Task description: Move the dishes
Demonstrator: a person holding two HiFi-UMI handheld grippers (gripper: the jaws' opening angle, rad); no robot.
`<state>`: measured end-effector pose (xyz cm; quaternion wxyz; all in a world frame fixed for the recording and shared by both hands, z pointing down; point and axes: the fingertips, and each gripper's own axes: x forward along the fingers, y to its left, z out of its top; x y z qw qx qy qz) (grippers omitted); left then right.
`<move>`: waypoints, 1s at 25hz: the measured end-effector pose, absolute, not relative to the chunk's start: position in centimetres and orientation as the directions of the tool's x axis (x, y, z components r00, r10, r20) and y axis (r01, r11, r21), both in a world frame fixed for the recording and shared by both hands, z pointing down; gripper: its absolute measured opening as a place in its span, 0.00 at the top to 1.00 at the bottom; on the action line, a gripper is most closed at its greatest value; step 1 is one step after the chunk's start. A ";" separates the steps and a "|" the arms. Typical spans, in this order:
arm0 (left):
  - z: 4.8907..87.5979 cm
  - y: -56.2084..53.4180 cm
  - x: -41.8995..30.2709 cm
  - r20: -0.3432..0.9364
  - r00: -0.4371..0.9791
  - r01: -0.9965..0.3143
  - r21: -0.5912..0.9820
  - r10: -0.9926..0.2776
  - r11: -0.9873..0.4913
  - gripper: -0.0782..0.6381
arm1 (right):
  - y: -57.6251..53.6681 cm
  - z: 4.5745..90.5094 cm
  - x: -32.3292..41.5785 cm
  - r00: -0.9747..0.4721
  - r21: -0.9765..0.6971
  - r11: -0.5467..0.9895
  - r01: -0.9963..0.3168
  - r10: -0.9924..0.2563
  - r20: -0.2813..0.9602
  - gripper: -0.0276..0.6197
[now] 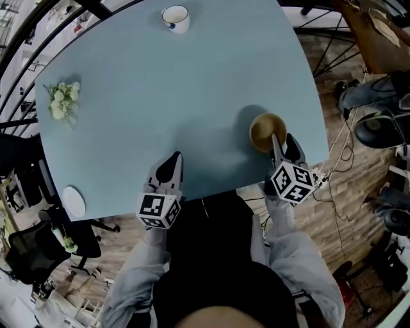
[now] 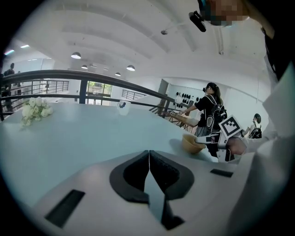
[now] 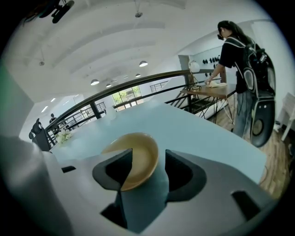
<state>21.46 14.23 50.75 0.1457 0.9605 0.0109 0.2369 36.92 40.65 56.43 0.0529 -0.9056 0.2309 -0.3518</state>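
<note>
Tan bowl (image 1: pixel 267 131) sits near the table's (image 1: pixel 160 96) right edge, rim between the right gripper's (image 1: pixel 284 145) parted jaws; left gripper (image 1: pixel 172 165) pinched together; white cup (image 1: pixel 175 18) far across, flowers (image 1: pixel 62 98) left

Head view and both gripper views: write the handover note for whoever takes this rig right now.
Left gripper: jaws together, empty, over the near edge of the light blue table.
Right gripper: jaws apart, astride the near rim of the tan round bowl, not yet closed on it.
Other dishes: white cup with a blue mark at the far edge; small white round plate at the left edge.
Done: no dish is lifted; all three sit on the table.
Left: probably close on the bowl and move it, then the cup and the plate.
</note>
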 end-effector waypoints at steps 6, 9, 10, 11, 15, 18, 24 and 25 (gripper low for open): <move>51.5 14.0 21.5 0.465 0.882 -0.075 0.291 0.072 -0.954 0.87 | 40.3 56.6 37.9 0.640 -0.254 -0.894 -0.370 -0.443 0.628 0.60; 51.5 14.1 21.5 0.465 0.883 -0.078 0.293 0.070 -0.953 0.87 | 40.4 57.1 37.8 0.627 -0.241 -0.902 -0.359 -0.424 0.653 0.82; 51.4 14.1 21.5 0.464 0.883 -0.078 0.293 0.070 -0.953 0.87 | 40.5 57.1 37.8 0.626 -0.245 -0.904 -0.351 -0.421 0.657 0.91; 51.4 14.2 21.5 0.463 0.884 -0.078 0.293 0.071 -0.953 0.87 | 40.5 57.1 37.8 0.624 -0.253 -0.904 -0.344 -0.422 0.658 0.92; 51.2 13.8 21.3 0.460 0.886 -0.078 0.290 0.067 -0.954 0.87 | 40.2 56.9 37.7 0.624 -0.252 -0.906 -0.339 -0.418 0.660 0.92; 50.8 13.4 21.0 0.452 0.890 -0.080 0.291 0.063 -0.953 0.87 | 40.0 56.5 37.3 0.628 -0.230 -0.906 -0.354 -0.413 0.659 0.92; 49.3 12.2 20.0 0.423 0.904 -0.077 0.284 0.053 -0.956 0.87 | 38.2 54.9 36.2 0.634 -0.224 -0.895 -0.386 -0.434 0.640 0.92; 49.0 11.8 19.8 0.415 0.908 -0.078 0.280 0.048 -0.957 0.87 | 37.6 54.5 36.1 0.635 -0.226 -0.890 -0.396 -0.443 0.633 0.92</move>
